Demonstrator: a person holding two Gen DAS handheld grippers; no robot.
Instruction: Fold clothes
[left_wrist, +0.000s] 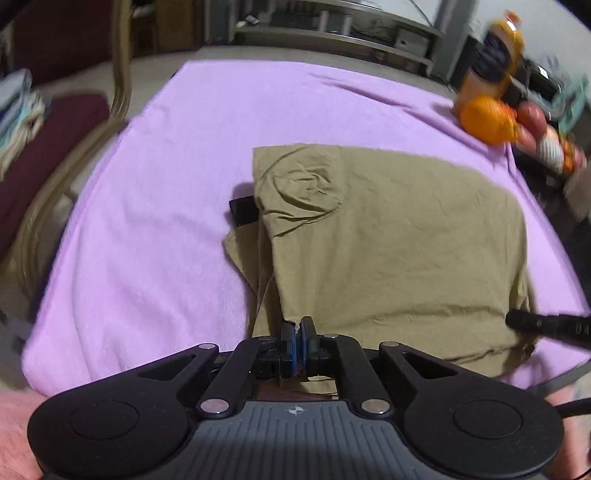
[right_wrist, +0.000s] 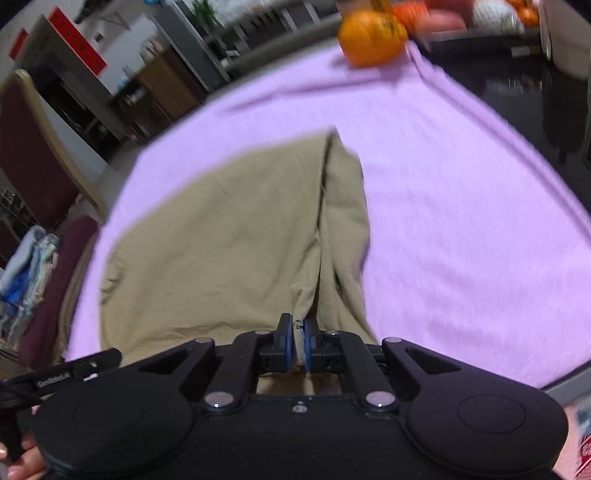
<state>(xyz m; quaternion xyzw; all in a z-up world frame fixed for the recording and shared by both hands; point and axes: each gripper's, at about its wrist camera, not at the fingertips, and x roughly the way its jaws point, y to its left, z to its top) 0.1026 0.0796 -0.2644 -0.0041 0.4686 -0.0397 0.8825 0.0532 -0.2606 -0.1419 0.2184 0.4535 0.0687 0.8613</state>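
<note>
Each hand-held gripper, left (left_wrist: 298, 325) and right (right_wrist: 298, 325), pinches the near edge of the khaki garment (left_wrist: 399, 236) lying ahead.

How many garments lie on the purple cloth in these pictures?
1. A khaki garment lies partly folded near the front edge of the purple cloth, gripped at its near edge by the left gripper and right gripper. Others may be hidden.

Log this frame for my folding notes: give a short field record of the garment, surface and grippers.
garment: tan garment, partly folded, lying flat
surface: purple cloth
left gripper: shut on the garment's near edge
right gripper: shut on the near edge
nearby: orange at the cloth's far corner
</note>
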